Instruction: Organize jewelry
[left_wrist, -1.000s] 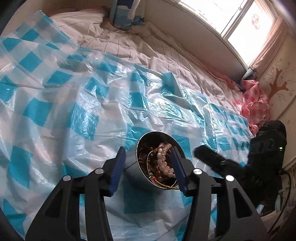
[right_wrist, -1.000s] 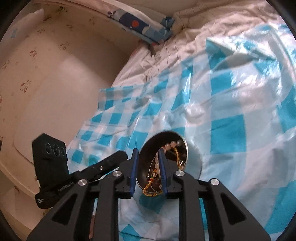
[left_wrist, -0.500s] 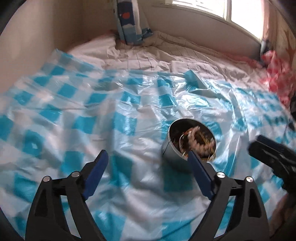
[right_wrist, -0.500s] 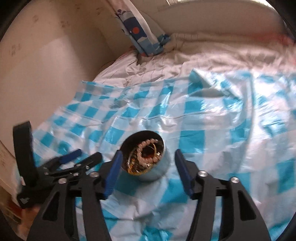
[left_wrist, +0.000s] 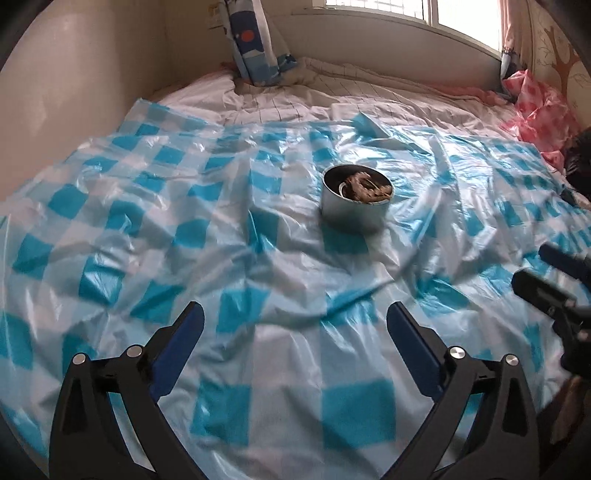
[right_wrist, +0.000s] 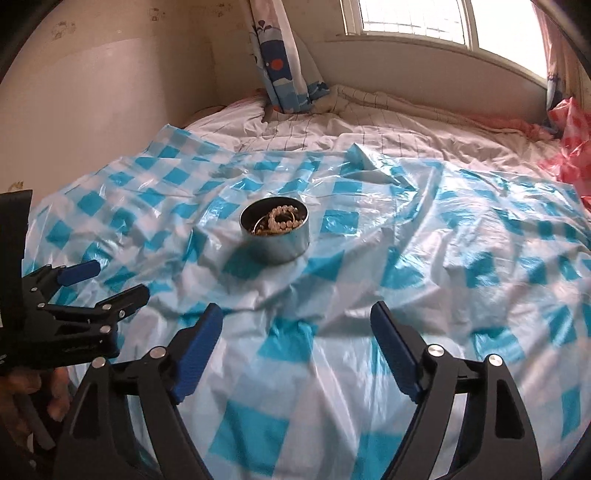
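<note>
A round metal tin (left_wrist: 355, 206) stands upright on the blue-and-white checked plastic sheet (left_wrist: 147, 229); it also shows in the right wrist view (right_wrist: 275, 236). A pearl bracelet (right_wrist: 284, 219) and gold chains lie inside it. My left gripper (left_wrist: 295, 343) is open and empty, well back from the tin. My right gripper (right_wrist: 297, 339) is open and empty, also well back from it. The left gripper shows at the left edge of the right wrist view (right_wrist: 101, 282), and the right gripper at the right edge of the left wrist view (left_wrist: 550, 273).
The sheet covers a bed with pale checked bedding (right_wrist: 369, 125). A blue patterned curtain (right_wrist: 280, 55) hangs at the far wall under a window (right_wrist: 413, 18). A pink bag (left_wrist: 539, 110) lies at the far right. A wall (right_wrist: 92, 92) borders the left.
Both grippers have opened, let go of the tin and drawn back from it. The tin now stands alone on the sheet with the jewelry inside.
</note>
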